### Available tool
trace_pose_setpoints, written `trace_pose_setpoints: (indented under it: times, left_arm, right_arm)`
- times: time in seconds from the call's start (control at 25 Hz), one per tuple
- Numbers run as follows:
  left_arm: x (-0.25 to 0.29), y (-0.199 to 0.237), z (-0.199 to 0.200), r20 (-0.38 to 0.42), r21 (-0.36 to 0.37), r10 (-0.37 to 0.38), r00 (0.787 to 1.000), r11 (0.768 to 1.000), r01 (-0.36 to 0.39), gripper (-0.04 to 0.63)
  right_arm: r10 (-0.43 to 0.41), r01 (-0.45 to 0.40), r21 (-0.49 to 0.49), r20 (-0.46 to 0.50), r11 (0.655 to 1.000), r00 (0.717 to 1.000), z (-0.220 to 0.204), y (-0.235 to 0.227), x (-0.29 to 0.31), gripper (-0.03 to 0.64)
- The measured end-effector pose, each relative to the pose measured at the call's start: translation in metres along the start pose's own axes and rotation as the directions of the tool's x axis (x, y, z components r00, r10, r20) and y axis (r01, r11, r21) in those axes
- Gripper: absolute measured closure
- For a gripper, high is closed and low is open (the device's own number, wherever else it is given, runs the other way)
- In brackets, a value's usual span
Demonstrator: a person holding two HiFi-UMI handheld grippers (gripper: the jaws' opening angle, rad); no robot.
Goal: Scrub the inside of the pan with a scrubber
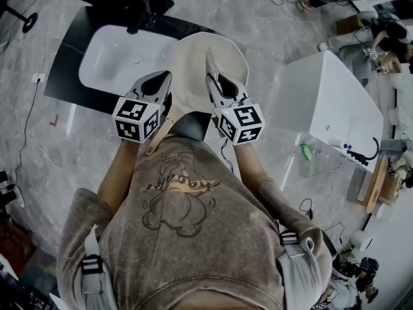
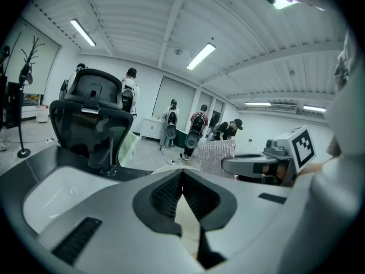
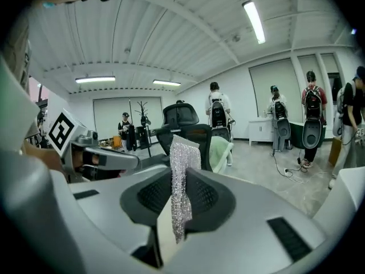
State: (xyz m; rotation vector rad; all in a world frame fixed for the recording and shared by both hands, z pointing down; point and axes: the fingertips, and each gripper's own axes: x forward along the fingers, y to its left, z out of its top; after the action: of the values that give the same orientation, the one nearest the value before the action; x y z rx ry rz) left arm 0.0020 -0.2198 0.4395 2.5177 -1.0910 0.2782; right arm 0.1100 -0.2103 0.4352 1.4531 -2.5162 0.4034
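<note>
My left gripper (image 2: 182,178) has its jaws together on the cream handle (image 2: 186,217) of the pan (image 1: 201,55), the strip of it showing low between the ribbed pads; in the head view the handle (image 1: 157,139) runs back under that gripper (image 1: 164,82) toward my chest. My right gripper (image 3: 181,173) is clamped on the silvery scrubber (image 3: 183,153), which stands upright between the pads and rises above their tips; from above, the scrubber (image 1: 210,62) pokes out ahead of that gripper (image 1: 217,80) over the pale inside of the pan, though I cannot tell if it touches the surface. The two grippers sit side by side, near each other; each shows in the other's view, the right one (image 2: 268,163) and the left one (image 3: 97,156). The pan is held over the near right end of a white sink (image 1: 113,57) set in a dark counter (image 1: 68,66); a white cabinet (image 1: 329,102) stands to the right. Farther out are a black office chair (image 3: 179,116) and several people standing (image 3: 218,116) by the far wall.
</note>
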Motion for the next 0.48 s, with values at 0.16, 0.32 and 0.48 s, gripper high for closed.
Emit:
trace_pose_setpoints:
  times: [0.16,0.32,0.48]
  left_arm:
    - [-0.006,0.002,0.014,0.072,0.029,0.019,0.997,0.999,-0.021,0.578]
    - [-0.007,0.002,0.019,0.103,0.049,0.026,0.994,0.998,-0.031,0.578]
    - [-0.007,-0.001,0.021,0.113,0.060,0.028,0.993,0.998,-0.035,0.578]
  right_arm:
    - [-0.007,0.006,0.015,0.064,1.000,0.998,0.011,0.003,-0.014,0.535]
    - [-0.003,0.002,0.014,0.097,1.000,0.995,0.016,0.008,-0.020,0.535]
    - [0.005,-0.004,-0.008,0.110,1.000,0.994,0.019,0.012,-0.022,0.534]
